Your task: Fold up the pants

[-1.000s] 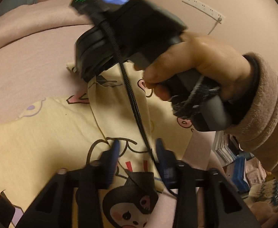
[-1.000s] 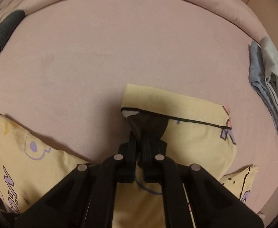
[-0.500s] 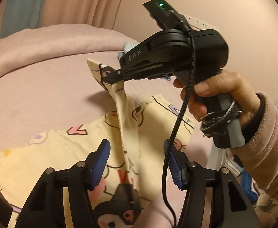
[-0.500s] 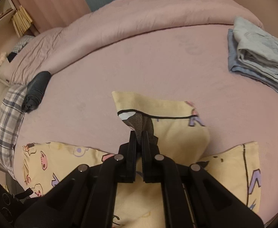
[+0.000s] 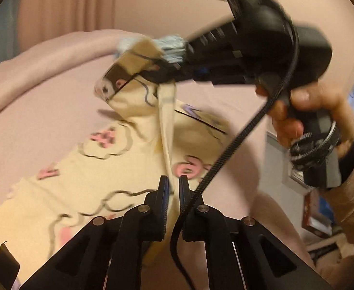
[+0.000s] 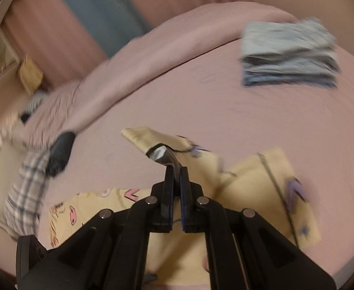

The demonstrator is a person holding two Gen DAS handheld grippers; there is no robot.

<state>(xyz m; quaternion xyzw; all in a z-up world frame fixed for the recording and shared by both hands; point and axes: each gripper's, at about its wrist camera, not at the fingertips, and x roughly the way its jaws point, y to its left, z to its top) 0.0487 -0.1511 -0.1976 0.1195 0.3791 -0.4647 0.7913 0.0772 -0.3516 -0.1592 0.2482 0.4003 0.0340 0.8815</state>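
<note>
Over the pink bed (image 6: 201,111), yellow pants (image 5: 80,181) are held lifted: left gripper (image 5: 173,184) clamped on a fold edge, right gripper (image 6: 175,172) at 12 o'clock clamped on the printed corner, prob. for folding over.

We can read almost nothing here. The yellow pants (image 6: 256,186) carry printed letters, but motion blur leaves them illegible: purple shapes at the right of the right wrist view, and a pink "V"-like form at lower centre, which we cannot confirm as a letter. In the left wrist view, the pants (image 5: 104,174) show only cartoon prints, without readable words.
</note>
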